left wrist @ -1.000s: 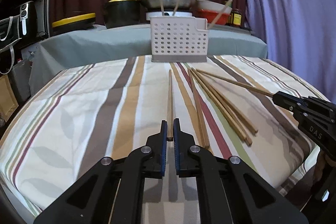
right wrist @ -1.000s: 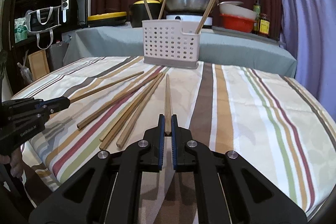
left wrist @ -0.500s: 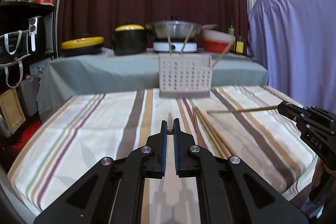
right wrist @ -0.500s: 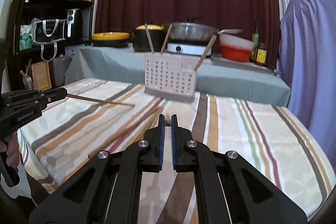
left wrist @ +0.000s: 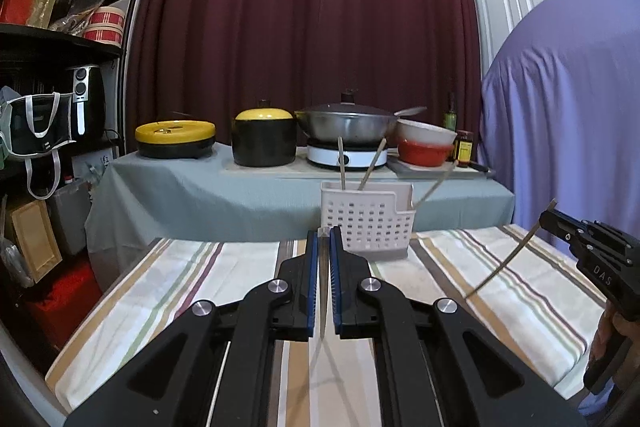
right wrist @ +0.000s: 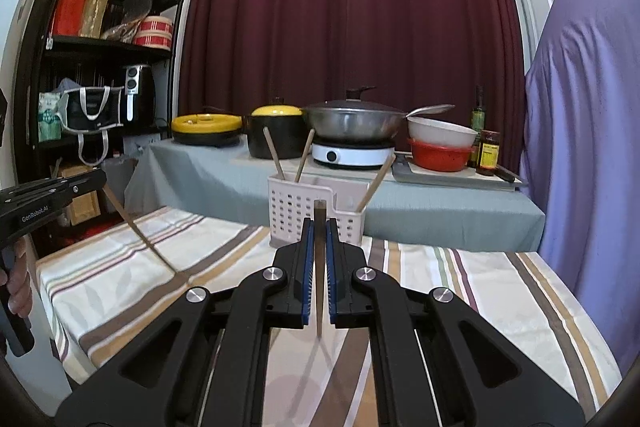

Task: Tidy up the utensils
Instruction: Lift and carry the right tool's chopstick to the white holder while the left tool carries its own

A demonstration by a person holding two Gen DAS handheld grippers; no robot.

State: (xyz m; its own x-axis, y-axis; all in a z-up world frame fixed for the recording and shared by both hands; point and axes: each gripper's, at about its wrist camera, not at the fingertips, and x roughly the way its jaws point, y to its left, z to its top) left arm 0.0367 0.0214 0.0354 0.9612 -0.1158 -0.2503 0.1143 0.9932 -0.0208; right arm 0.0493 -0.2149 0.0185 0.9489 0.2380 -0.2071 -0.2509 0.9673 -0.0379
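Observation:
A white perforated utensil basket [left wrist: 366,223] stands at the far edge of the striped table [left wrist: 500,291], with three wooden chopsticks leaning in it; it also shows in the right wrist view [right wrist: 298,213]. My left gripper [left wrist: 324,239] is shut on a wooden chopstick [left wrist: 322,307] that hangs down between the jaws, lifted above the table. My right gripper [right wrist: 319,231] is shut on another chopstick [right wrist: 319,267], also lifted and hanging steeply. Each gripper shows in the other's view: the right one [left wrist: 550,217] with its chopstick [left wrist: 508,259], the left one [right wrist: 94,183] with its chopstick [right wrist: 136,231].
Behind the table a grey-covered counter [left wrist: 240,187] carries a yellow-lidded pan [left wrist: 175,139], a black pot [left wrist: 264,139], a wok on a burner [left wrist: 348,127] and stacked bowls [left wrist: 426,147]. A dark shelf [right wrist: 92,67] stands left. A purple-covered object [right wrist: 588,107] stands right.
Both grippers have risen from the table, each with its chopstick. The chopsticks have swung from lying flat to hanging steeply. The loose chopsticks on the cloth are out of view now.

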